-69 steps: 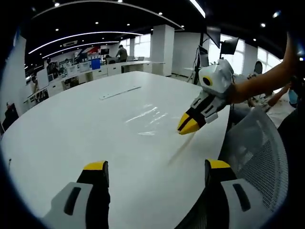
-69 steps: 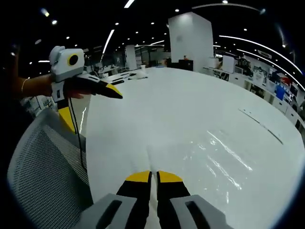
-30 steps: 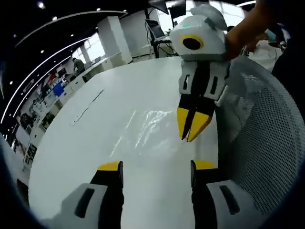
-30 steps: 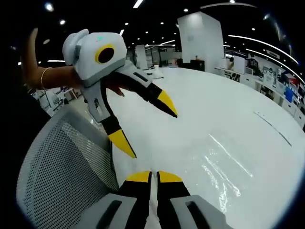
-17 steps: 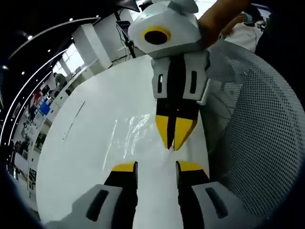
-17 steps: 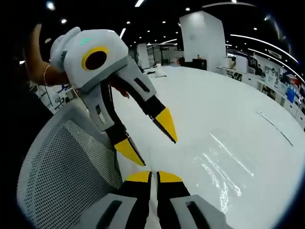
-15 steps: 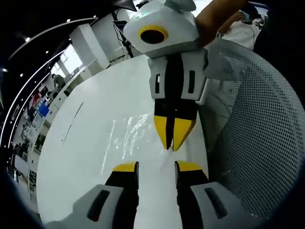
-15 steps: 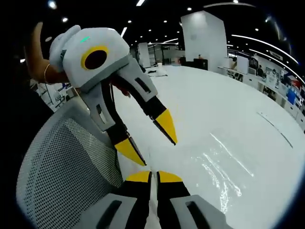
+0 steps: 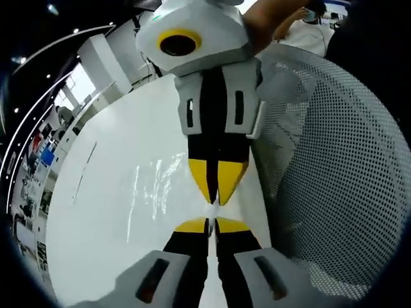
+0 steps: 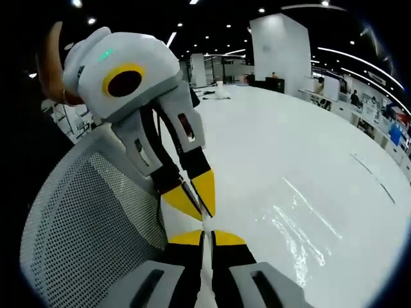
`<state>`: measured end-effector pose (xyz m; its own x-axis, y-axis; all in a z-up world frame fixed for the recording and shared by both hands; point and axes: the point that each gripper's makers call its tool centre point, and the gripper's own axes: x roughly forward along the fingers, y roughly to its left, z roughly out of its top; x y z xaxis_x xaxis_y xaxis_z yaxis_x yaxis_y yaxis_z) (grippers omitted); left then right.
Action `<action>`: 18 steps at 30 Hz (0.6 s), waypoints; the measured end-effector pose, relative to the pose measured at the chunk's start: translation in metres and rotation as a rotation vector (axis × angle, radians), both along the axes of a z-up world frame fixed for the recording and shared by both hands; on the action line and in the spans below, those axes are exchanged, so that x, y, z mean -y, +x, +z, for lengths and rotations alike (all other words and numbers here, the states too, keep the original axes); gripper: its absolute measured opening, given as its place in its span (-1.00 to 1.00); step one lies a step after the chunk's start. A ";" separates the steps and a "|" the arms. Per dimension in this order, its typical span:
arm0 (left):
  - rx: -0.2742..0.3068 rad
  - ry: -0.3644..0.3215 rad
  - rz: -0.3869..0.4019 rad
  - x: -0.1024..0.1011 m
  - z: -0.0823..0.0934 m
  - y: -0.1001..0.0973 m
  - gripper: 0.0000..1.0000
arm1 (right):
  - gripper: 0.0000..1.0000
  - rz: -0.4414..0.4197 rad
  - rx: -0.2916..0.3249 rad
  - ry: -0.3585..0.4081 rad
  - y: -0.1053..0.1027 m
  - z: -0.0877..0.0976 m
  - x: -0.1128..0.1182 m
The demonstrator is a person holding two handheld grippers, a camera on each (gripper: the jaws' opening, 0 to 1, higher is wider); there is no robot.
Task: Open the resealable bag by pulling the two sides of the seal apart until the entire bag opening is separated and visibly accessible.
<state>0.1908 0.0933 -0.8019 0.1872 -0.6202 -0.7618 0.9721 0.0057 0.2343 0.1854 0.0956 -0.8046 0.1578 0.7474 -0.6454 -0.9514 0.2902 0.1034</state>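
Two claws meeting tip to tip at the near edge of a large white worktop, beside a grey mesh chair back.

Left claw: jaws clenched together, pinching a thin whitish edge, most likely one lip of the bag's seal. Seen from the right gripper view pointing down with yellow tips closed on the same edge.

Right claw: jaws likewise clenched, gripping that thin edge. Seen from the left gripper view coming down from above, yellow tips nearly touching the left claw's tips.

Clear resealable bag lying flat on the worktop, showing as glossy wrinkled film stretching away from the claws; also glinting in the right gripper view. Near corner held between the claws. Seal line itself too thin and transparent to make out.

Judging the step: both sides apparently grasped, pulling apart not yet showing.

Possible trouble from here:
- Both claws gripping the same layer, or both layers, instead of opposite lips, so pulling would only stretch or tear the film.
- Slippery plastic sliding out of a shallow pinch.
- Pulling at one corner only, leaving the rest of the seal shut.
- Bag dragging off the worktop edge toward the chair.
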 end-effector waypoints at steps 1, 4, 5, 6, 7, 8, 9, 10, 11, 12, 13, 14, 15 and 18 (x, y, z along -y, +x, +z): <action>0.005 0.000 -0.002 0.000 0.000 0.000 -1.00 | -1.00 0.003 0.003 -0.003 0.000 0.000 0.000; -0.011 0.012 -0.005 -0.003 -0.002 0.001 -1.00 | -0.97 0.008 0.007 -0.011 -0.001 -0.002 -0.002; -0.007 0.011 -0.002 -0.003 -0.002 0.002 -1.00 | -0.95 0.011 0.012 -0.014 -0.001 -0.002 -0.003; -0.006 0.009 -0.006 -0.003 -0.002 0.003 -1.00 | -0.94 0.017 0.019 -0.018 -0.001 -0.002 -0.003; -0.007 0.007 -0.013 -0.003 -0.002 0.002 -1.00 | -0.94 0.026 0.027 -0.022 -0.001 -0.002 -0.005; -0.005 0.005 -0.025 -0.003 -0.001 0.001 -1.00 | -0.93 0.031 0.032 -0.023 -0.001 -0.001 -0.007; -0.005 0.006 -0.031 -0.002 -0.001 0.001 -1.00 | -0.92 0.038 0.039 -0.025 -0.001 -0.001 -0.008; -0.006 0.009 -0.041 -0.002 -0.001 0.000 -1.00 | -0.92 0.051 0.050 -0.024 -0.001 0.000 -0.010; -0.006 0.010 -0.050 -0.002 -0.001 -0.001 -1.00 | -0.92 0.056 0.051 -0.022 -0.001 0.001 -0.013; -0.006 0.014 -0.074 -0.001 -0.001 -0.004 -1.00 | -0.92 0.058 0.049 -0.019 0.000 0.001 -0.014; 0.004 0.020 -0.085 -0.001 -0.001 -0.005 -1.00 | -0.93 0.067 0.047 -0.022 -0.001 0.001 -0.015; 0.002 0.030 -0.094 -0.002 -0.002 -0.007 -1.00 | -0.93 0.080 0.051 -0.032 -0.001 0.000 -0.016; -0.001 0.030 -0.093 -0.003 -0.002 -0.007 -1.00 | -0.93 0.106 0.060 -0.046 -0.004 -0.001 -0.016; -0.004 0.027 -0.095 -0.004 -0.001 -0.008 -1.00 | -0.99 0.146 0.099 -0.078 -0.007 -0.002 -0.017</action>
